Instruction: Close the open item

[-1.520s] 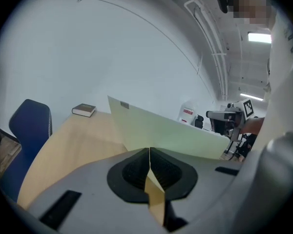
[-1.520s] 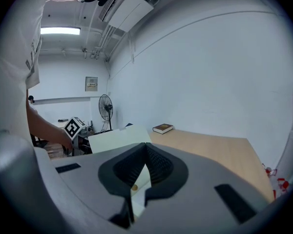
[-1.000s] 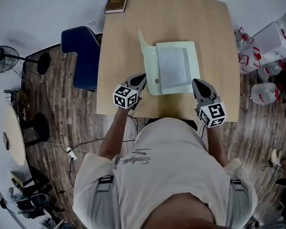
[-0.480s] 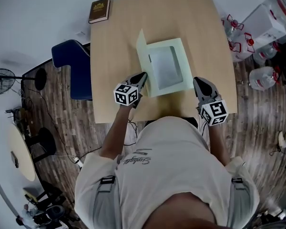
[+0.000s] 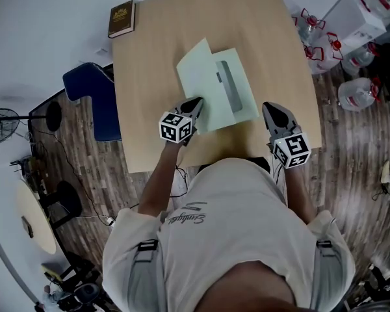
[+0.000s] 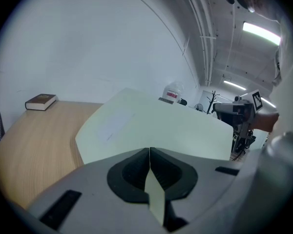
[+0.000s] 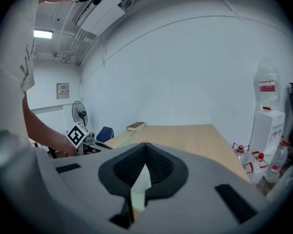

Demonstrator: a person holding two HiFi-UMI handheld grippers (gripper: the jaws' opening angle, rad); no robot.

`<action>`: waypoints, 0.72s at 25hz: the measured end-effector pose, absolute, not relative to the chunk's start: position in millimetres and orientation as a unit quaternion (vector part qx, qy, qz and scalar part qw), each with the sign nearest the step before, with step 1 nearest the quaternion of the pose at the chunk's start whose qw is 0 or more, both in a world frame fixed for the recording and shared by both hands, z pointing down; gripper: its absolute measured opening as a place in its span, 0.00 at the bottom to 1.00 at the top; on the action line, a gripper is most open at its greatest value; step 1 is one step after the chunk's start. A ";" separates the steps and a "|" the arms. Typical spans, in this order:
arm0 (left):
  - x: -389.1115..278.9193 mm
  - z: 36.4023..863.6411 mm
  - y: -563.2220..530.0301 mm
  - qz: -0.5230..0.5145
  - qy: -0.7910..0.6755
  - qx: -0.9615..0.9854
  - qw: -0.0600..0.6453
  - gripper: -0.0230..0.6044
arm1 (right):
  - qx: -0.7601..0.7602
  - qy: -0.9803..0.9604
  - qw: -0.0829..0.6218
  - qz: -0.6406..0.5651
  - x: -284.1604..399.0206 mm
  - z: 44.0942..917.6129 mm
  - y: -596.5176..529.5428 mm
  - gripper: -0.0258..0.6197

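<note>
Table (image 5: 149, 64): folder (image 5: 198, 70) in left hand-held gripper (image 5: 197, 102)

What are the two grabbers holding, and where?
Both hold the folder. The left gripper pinches the near edge of its raised cover; the right gripper seems to pinch its near right corner.

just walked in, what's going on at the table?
A person is closing a pale green folder on the wooden table. The left hand-held gripper is shut on the front cover, which stands tilted, not yet flat. The right hand-held gripper is shut on what looks like the folder's near right corner, steadying it.
</note>
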State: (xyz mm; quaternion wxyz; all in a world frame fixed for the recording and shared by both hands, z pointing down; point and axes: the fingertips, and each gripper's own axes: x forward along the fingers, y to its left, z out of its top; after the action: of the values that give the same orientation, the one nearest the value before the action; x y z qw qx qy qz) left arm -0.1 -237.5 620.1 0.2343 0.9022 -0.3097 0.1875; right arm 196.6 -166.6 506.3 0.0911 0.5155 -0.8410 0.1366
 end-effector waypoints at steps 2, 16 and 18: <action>4.9 623.9 -237.4 0.192 -0.307 0.901 0.239 0.06 | 0.517 -0.839 0.092 0.142 199.7 511.0 -165.8 0.03; 48.1 655.0 -244.9 0.258 -0.269 0.895 0.245 0.06 | 0.537 -0.821 0.095 0.168 228.8 531.5 -170.0 0.03; 53.0 660.4 -244.5 0.269 -0.265 0.893 0.245 0.06 | 0.541 -0.817 0.095 0.174 234.4 536.5 -169.2 0.03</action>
State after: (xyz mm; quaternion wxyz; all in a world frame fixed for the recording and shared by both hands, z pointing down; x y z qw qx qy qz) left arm 53.0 -244.5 660.4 0.2454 0.8930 -0.2645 0.2690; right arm 234.4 -169.2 536.5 0.0953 0.5414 -0.8171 0.1739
